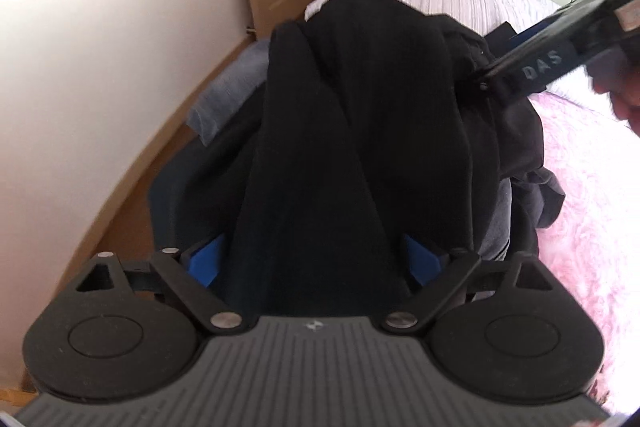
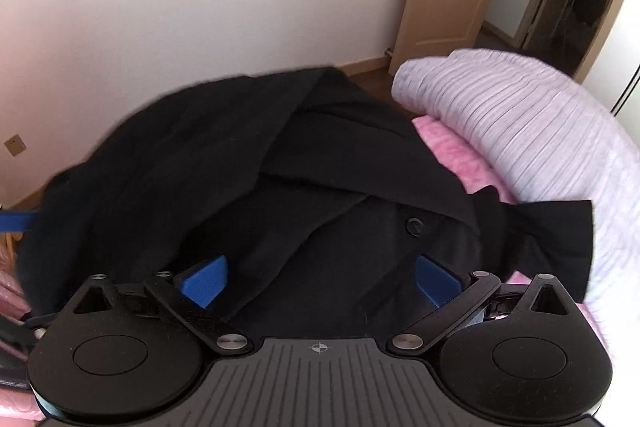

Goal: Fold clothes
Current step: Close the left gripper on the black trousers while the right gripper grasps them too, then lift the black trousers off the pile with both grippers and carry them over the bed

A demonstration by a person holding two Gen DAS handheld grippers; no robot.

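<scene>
Both jaws clamp the black coat [image 1: 360, 131]: left gripper [image 1: 316, 259], right gripper [image 2: 320, 279]. Only the right view shows its button [image 2: 414, 226] at 1 o'clock; only the left shows a hand [image 1: 624, 95] at 2 o'clock.

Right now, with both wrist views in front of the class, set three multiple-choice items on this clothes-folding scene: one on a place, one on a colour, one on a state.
1. Where does the striped lilac quilt lie, seen from the right wrist?
A. To the right of the black coat, beyond it
B. Under the door
C. On the floor to the left

2. What colour are the pads on the left gripper?
A. Red
B. Blue
C. White

3. In what state is the right gripper?
A. Lying on the floor
B. Empty and clear of any cloth
C. Fingers spread with black coat fabric between them

Answers:
1 A: the quilt curves along the right side past the coat.
2 B: blue pads show on both fingers.
3 C: dark cloth fills the gap between the blue pads.
</scene>
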